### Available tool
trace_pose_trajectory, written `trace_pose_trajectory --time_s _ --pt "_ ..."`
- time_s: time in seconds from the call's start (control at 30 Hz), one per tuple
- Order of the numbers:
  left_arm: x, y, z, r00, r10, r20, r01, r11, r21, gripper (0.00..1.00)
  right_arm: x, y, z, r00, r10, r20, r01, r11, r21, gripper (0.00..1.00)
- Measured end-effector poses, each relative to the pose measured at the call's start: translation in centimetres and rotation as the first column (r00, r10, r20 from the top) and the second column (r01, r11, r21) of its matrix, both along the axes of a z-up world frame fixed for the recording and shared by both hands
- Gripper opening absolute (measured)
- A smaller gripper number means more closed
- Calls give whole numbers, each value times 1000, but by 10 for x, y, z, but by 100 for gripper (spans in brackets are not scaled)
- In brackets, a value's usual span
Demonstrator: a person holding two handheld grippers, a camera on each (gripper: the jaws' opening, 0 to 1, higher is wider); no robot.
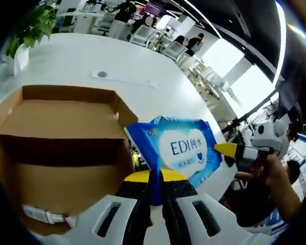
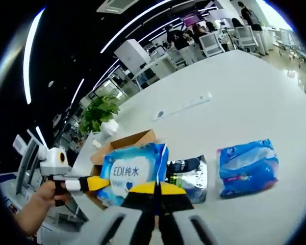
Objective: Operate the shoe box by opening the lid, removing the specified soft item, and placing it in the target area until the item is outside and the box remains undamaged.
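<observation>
Your left tongs [image 1: 155, 190] are clamped on the wipes pack [image 1: 176, 149], already lifted clear of the open shoe box [image 1: 61, 138], your right tongs [image 2: 155, 196] seemingly pinching it too, so only setting it on the tabletop [image 2: 234, 107] remains.

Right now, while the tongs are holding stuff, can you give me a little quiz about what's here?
1. True or false: the blue wet-wipes pack lies inside the cardboard shoe box.
2. Which tongs are shut on that pack? A) left tongs alone B) right tongs alone C) both
3. Fill in: on the white table, a silvery foil packet lies beside another ___ pack.
Key: 1 false, the tongs hold it up; 2 C; 3 blue.
</observation>
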State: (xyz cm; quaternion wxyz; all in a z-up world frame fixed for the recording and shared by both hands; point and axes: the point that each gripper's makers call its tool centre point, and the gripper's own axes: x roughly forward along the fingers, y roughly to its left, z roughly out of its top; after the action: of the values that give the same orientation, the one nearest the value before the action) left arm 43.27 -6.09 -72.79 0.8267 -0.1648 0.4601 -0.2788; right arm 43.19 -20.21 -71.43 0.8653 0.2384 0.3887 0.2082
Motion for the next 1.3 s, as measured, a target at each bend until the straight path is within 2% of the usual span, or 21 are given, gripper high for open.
trace_pose_trajectory --time_s 0.43,0.77,1.3 --pt "6 -24 -26 998 -44 -36 45 999 16 3 -1 -18 -21 999 -21 -31 21 999 -27 0" --pt "16 -29 -48 996 -48 -76 51 998 46 3 4 -22 -43 997 -46 -65 46 999 -8 0" --pt "24 -35 -62 996 -47 -79 54 994 96 3 16 -30 -63 996 -54 -65 50 997 -64 0"
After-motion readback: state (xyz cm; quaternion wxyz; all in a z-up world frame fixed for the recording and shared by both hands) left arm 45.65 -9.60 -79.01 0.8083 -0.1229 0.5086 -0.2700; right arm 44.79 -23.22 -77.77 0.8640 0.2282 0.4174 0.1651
